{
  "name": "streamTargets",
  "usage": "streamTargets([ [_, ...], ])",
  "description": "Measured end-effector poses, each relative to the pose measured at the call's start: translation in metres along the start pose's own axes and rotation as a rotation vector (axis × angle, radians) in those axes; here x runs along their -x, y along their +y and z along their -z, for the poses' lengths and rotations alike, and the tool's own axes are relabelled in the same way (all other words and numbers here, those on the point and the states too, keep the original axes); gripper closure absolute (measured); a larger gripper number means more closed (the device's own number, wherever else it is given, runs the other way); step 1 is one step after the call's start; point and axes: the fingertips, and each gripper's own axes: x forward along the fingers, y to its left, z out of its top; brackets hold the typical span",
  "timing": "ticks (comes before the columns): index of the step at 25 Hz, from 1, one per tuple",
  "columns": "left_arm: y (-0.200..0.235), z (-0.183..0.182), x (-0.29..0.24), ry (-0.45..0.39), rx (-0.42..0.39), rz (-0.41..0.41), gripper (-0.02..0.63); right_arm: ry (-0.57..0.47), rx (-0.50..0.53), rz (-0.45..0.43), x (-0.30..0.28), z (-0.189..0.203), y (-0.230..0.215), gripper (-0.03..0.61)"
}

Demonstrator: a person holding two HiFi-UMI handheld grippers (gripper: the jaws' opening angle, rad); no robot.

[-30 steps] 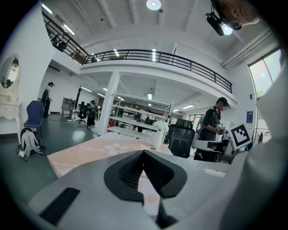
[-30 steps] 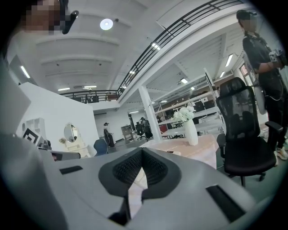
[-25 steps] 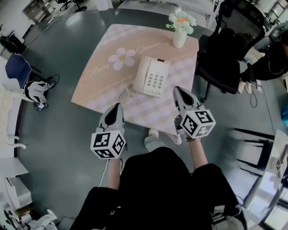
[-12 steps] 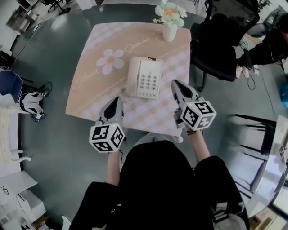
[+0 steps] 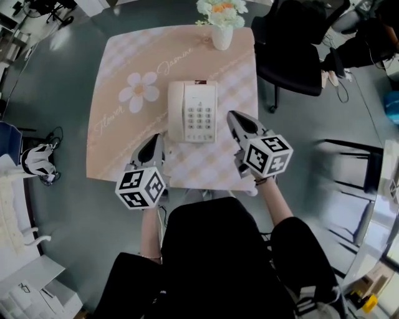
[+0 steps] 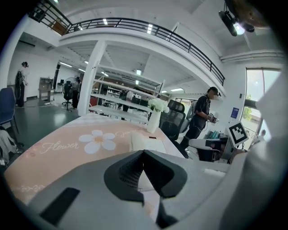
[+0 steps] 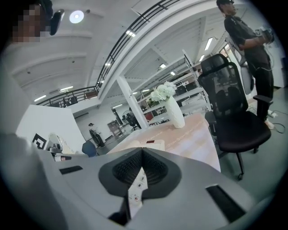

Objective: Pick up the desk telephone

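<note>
You stand at the near edge of a small square table (image 5: 112,81) spread with a pink checked cloth, a gripper in each hand. The desk telephone (image 5: 192,111) lies flat near the middle of the cloth, its handset in the cradle on the left side and its keypad on the right. A printed daisy (image 5: 139,91) lies just to its left.

Your left gripper (image 5: 156,138) hangs over the table's near left part, near and left of the telephone and apart from it. Its two fingers are pressed together with nothing between them, and the left gripper view looks over the joined tips (image 6: 143,152) towards the telephone beyond.

Your right gripper (image 5: 234,118) is just beside the telephone's near right corner and points towards the far side. Its fingers are also pressed together and hold nothing. Through the slit below the joined tips, the right gripper view shows a strip of keypad.

The one container on the table is a white vase (image 5: 222,37), upright at the far edge, right of centre. It holds a bunch of white and orange flowers (image 5: 221,9). A black office chair (image 5: 290,50) stands on the floor off the table's far right corner, and a person in dark clothes (image 6: 200,117) stands beyond it.
</note>
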Motion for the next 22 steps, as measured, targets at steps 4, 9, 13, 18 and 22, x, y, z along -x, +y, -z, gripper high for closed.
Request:
streamTargets([
  [4,0.007,-0.003,-0.024,0.05,0.003,0.048,0.614,0.033,-0.096,0.027,-0.015,0.01,-0.012,0.586],
  [9,0.016,-0.004,-0.046,0.1,0.024,0.083,0.615,0.06,-0.155,0.04,-0.029,0.019,-0.021,0.586],
  [13,0.018,-0.004,-0.064,0.125,0.091,0.136,0.608,0.074,-0.198,0.007,-0.041,0.024,-0.025,0.584],
  [18,0.023,0.007,-0.082,0.179,0.172,0.188,0.499,0.132,-0.226,0.0,-0.057,0.037,-0.032,0.486],
  [22,0.023,0.021,-0.095,0.255,0.213,0.228,0.407,0.175,-0.275,0.0,-0.07,0.044,-0.035,0.4],
])
